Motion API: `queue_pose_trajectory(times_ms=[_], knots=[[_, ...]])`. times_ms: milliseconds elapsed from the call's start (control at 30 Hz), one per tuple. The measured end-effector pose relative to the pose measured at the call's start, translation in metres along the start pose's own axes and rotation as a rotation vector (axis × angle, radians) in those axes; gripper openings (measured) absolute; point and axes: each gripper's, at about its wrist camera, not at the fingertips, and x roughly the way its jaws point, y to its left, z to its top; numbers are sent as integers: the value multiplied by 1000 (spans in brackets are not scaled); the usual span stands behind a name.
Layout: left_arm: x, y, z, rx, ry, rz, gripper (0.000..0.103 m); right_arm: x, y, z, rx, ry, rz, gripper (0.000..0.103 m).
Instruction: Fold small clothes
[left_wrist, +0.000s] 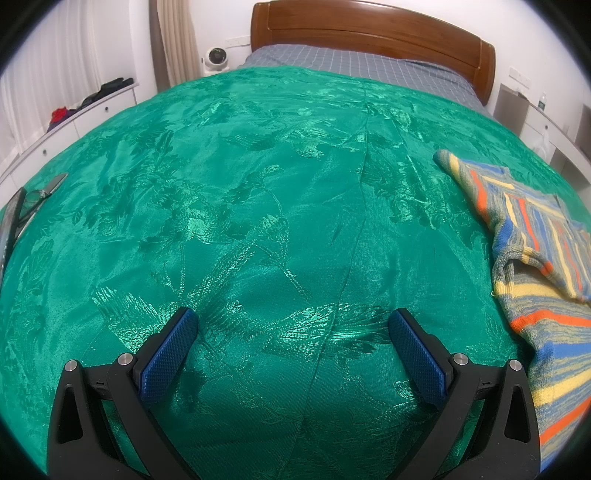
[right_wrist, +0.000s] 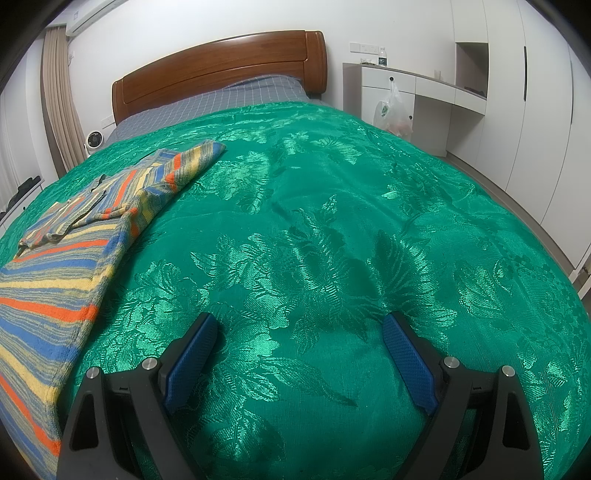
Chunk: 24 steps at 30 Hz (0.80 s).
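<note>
A striped knit garment (left_wrist: 543, 266) in blue, yellow, orange and grey lies on the green bedspread (left_wrist: 258, 221), at the right edge of the left wrist view. In the right wrist view it (right_wrist: 74, 251) lies at the left, partly folded, with one sleeve reaching toward the headboard. My left gripper (left_wrist: 291, 321) is open and empty over bare bedspread, left of the garment. My right gripper (right_wrist: 301, 325) is open and empty over the bedspread (right_wrist: 332, 240), right of the garment.
A wooden headboard (left_wrist: 369, 33) and grey checked sheet (left_wrist: 351, 62) are at the far end. A pair of glasses (left_wrist: 33, 199) lies at the bed's left edge. White drawers (left_wrist: 92, 110) stand left; a desk with a hanging plastic bag (right_wrist: 393, 110) and wardrobes stand right.
</note>
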Motion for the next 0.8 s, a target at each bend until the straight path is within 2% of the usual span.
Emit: queue_pose_trajectory(times_ms=[800], knots=[[0, -1, 0, 1, 0, 1, 103, 2, 0, 2, -7, 5, -10, 91]])
